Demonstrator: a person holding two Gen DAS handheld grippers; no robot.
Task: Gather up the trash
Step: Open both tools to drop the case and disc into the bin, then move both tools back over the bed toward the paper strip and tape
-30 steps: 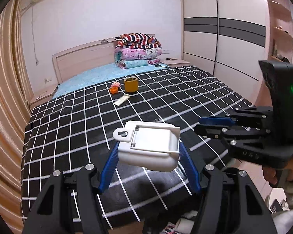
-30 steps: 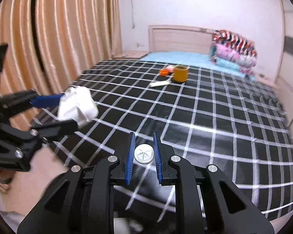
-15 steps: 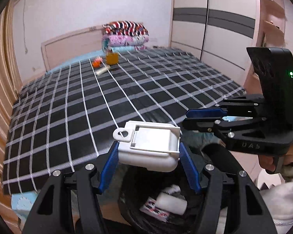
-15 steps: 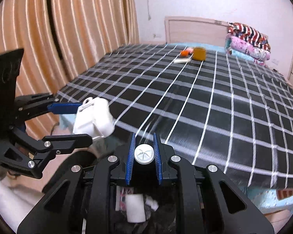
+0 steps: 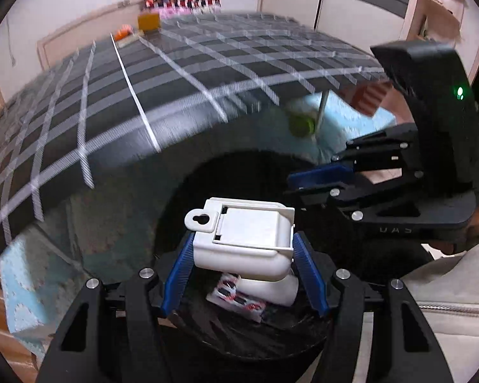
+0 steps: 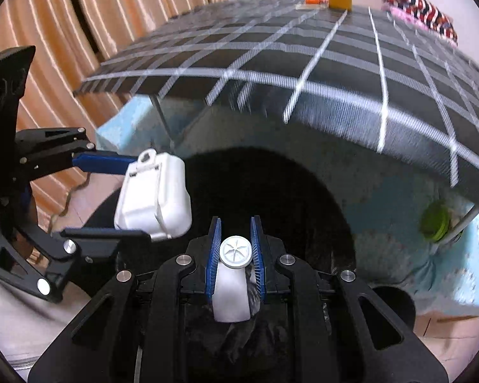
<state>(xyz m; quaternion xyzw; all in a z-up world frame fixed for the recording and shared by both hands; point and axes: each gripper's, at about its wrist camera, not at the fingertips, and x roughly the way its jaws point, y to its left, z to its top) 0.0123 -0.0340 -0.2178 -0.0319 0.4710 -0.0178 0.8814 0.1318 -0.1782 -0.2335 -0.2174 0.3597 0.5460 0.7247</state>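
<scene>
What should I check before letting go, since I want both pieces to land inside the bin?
1. Left gripper shut on the white plastic case: ok.
2. Right gripper shut on the small white cap: ok.
3. Case above the black trash bin opening: ok.
4. Cap above the bin opening: ok.
5. Room in the bin beside the wrapper and white tube: ok.
6. The two grippers apart from each other: ok.
</scene>
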